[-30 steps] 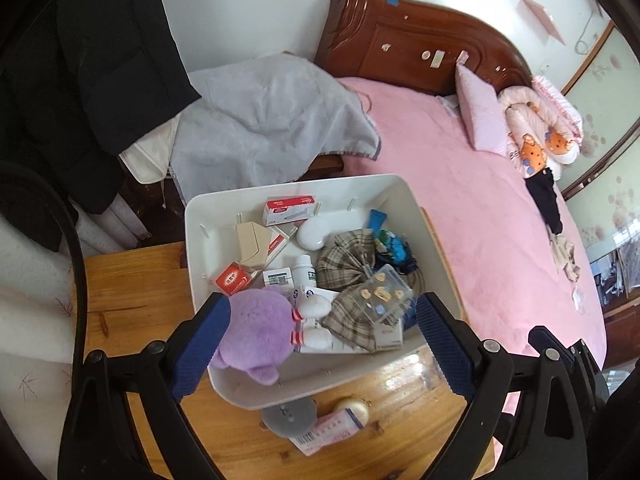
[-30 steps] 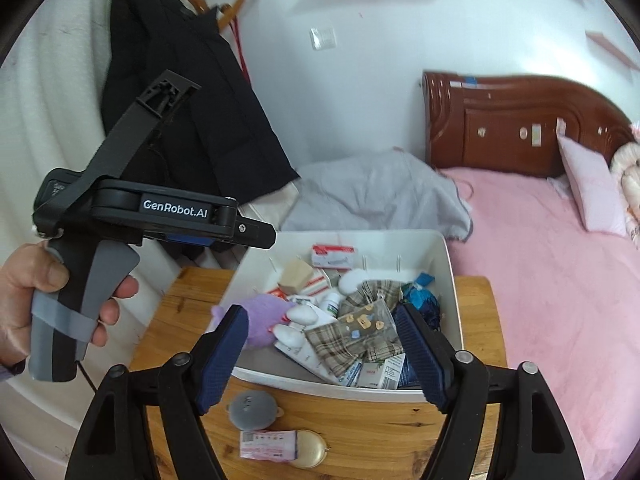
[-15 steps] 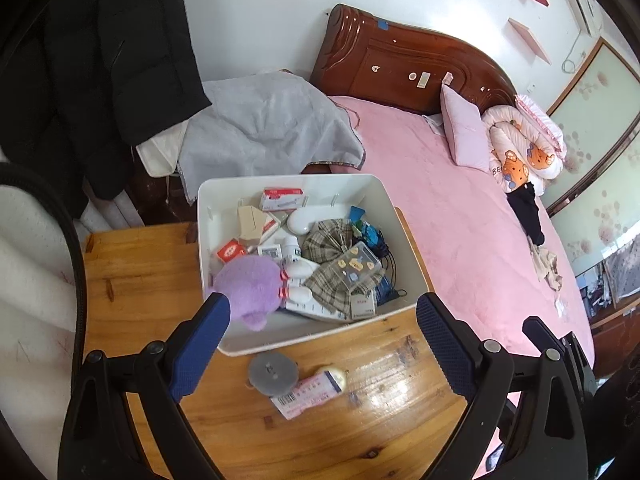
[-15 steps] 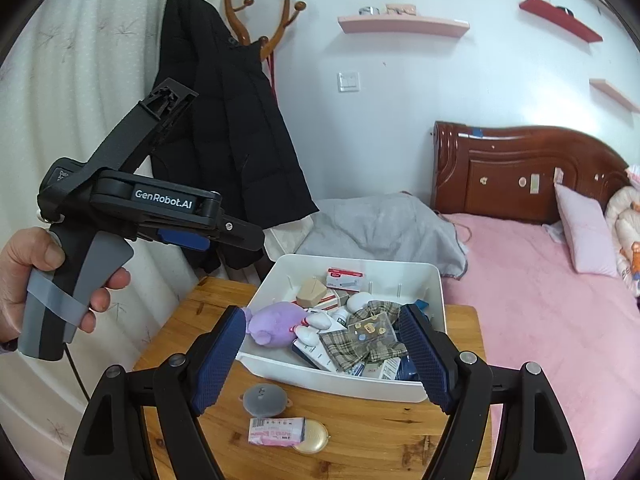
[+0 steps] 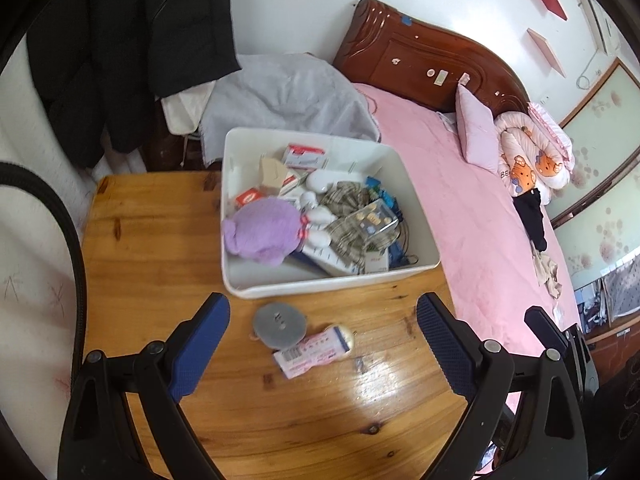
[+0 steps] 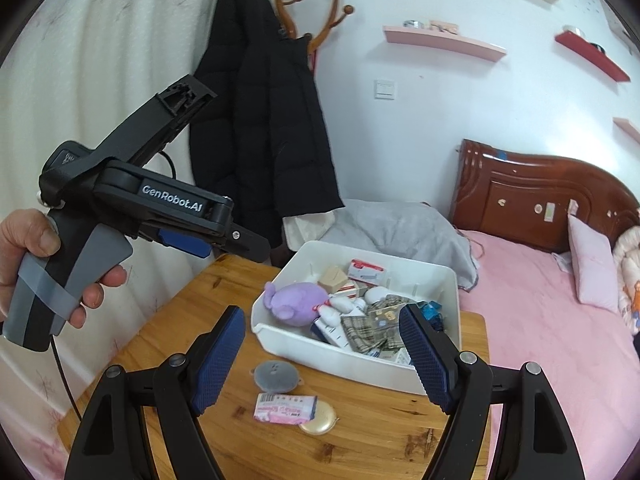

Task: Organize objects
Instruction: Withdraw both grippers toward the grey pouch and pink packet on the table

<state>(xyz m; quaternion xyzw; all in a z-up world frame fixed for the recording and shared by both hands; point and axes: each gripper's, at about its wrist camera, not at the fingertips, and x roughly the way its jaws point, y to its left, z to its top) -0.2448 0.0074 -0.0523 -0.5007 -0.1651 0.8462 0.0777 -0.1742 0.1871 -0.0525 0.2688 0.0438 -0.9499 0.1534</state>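
Both claws spread, empty: left gripper (image 5: 322,344), right gripper (image 6: 322,356). Lower centre: pink packet (image 5: 314,350) overlaps grey disc (image 5: 279,323); pinch packet's long edges, then lift into white bin (image 5: 332,282).

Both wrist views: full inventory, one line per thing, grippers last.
bin: 1, white, far half of table
plush toy: 1, purple, in bin, near-left
plaid cloth: 1, brown check, in bin
medicine boxes: several, red-white, in bin
round disc: 1, grey, on table in front of bin
pink packet: 1, beside disc, overlapping compact
compact: 1, gold, under packet's end
table: 1, wood
bed: 1, pink cover
coat: 1, black, on rack
left gripper: open, empty
right gripper: open, empty
hand: on left gripper's handle
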